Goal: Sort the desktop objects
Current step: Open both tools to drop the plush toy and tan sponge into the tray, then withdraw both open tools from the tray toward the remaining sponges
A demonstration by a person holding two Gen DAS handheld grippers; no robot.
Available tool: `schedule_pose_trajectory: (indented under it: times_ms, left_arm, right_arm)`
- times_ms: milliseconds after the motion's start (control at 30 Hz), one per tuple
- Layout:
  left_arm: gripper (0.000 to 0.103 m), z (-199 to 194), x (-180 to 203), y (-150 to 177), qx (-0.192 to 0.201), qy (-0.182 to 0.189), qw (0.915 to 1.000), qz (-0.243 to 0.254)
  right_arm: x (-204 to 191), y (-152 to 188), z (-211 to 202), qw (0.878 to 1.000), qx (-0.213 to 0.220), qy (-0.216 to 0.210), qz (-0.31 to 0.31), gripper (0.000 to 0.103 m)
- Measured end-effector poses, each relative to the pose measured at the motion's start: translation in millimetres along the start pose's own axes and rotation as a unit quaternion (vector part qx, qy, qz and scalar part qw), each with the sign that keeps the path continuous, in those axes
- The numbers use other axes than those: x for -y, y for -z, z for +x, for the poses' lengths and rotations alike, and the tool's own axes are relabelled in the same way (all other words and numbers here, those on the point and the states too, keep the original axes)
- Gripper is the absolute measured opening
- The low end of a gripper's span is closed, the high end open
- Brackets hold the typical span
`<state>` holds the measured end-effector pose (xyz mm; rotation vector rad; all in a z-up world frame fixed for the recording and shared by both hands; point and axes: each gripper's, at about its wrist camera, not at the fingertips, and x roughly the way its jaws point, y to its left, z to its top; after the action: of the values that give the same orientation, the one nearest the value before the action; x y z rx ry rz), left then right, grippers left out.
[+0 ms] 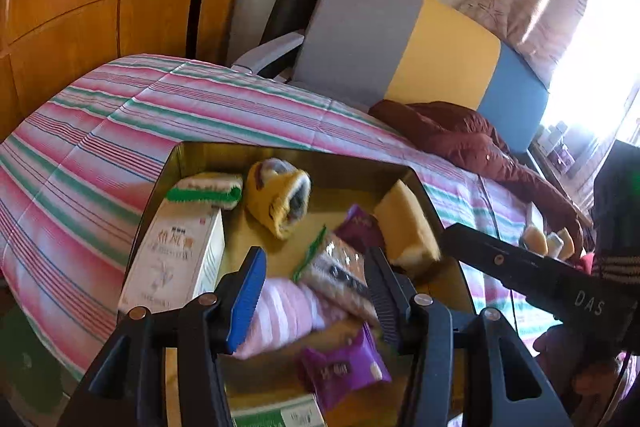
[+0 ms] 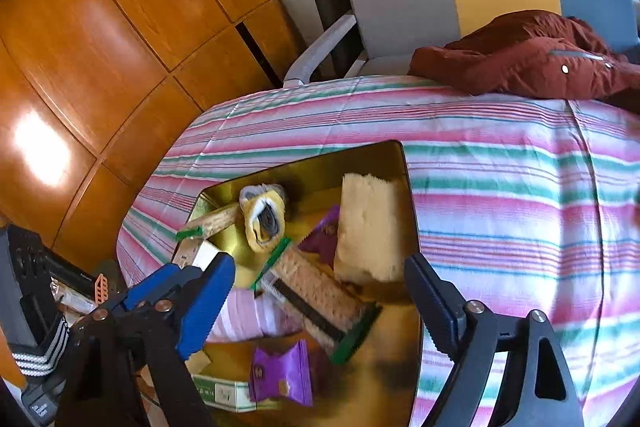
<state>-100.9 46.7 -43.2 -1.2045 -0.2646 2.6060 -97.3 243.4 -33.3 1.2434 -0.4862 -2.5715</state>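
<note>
A gold tray [image 1: 344,177] [image 2: 320,167] lies on a striped bedspread. It holds a white box [image 1: 176,259], a yellow knitted sock [image 1: 280,195] [image 2: 262,217], a yellow sponge [image 1: 408,227] [image 2: 368,227], a pink striped cloth [image 1: 284,315] [image 2: 244,315], a long cracker packet [image 1: 336,275] [image 2: 316,291] and a purple snack packet [image 1: 344,371] [image 2: 280,373]. My left gripper [image 1: 316,291] hangs open just above the pink cloth and the cracker packet. Neither pad presses on them. My right gripper [image 2: 320,301] stands wide open over the same cracker packet, gripping nothing.
The striped bedspread [image 1: 100,155] [image 2: 500,187] surrounds the tray. A maroon jacket [image 1: 472,143] [image 2: 532,63] lies at the far side, before a grey, yellow and blue chair [image 1: 400,43]. Wooden cupboards [image 2: 100,47] stand to the left. A second green-edged packet [image 1: 208,187] leans in the tray's far left corner.
</note>
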Motion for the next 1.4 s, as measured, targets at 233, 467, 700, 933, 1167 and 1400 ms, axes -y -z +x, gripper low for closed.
schedule_pose_trajectory:
  times_ms: [233,467,700,933,1167,1400]
  left_arm:
    - [0.052,-15.0,7.8,16.2,0.000,-0.008,0.9999,0.013]
    - [0.052,-28.5,18.8,28.3,0.012,-0.018,0.9991,0.037]
    - [0.051,-33.5,30.8,36.6,0.012,-0.015,0.9983,0.056]
    - [0.052,-34.6,42.7,40.2,0.010,-0.007,0.9973,0.073]
    - [0.052,-35.7,56.7,43.5,0.011,-0.005,0.9955,0.094]
    - [0.052,-33.8,76.2,47.2,0.005,0.009,0.9929,0.118]
  right_arm:
    - [-1.7,18.9,-14.5,1.000,0.006,0.015,-0.008,0.091]
    - [0.5,36.5,-29.9,0.999,0.015,0.033,-0.014,0.092]
    - [6.4,50.3,-44.6,0.998,0.022,0.053,-0.021,0.092]
    - [23.2,55.8,-55.4,0.997,0.026,0.068,-0.009,0.092]
    - [47.5,59.9,-66.0,0.996,0.031,0.084,0.014,0.093]
    - [78.7,63.3,-80.6,0.993,0.036,0.110,0.036,0.093]
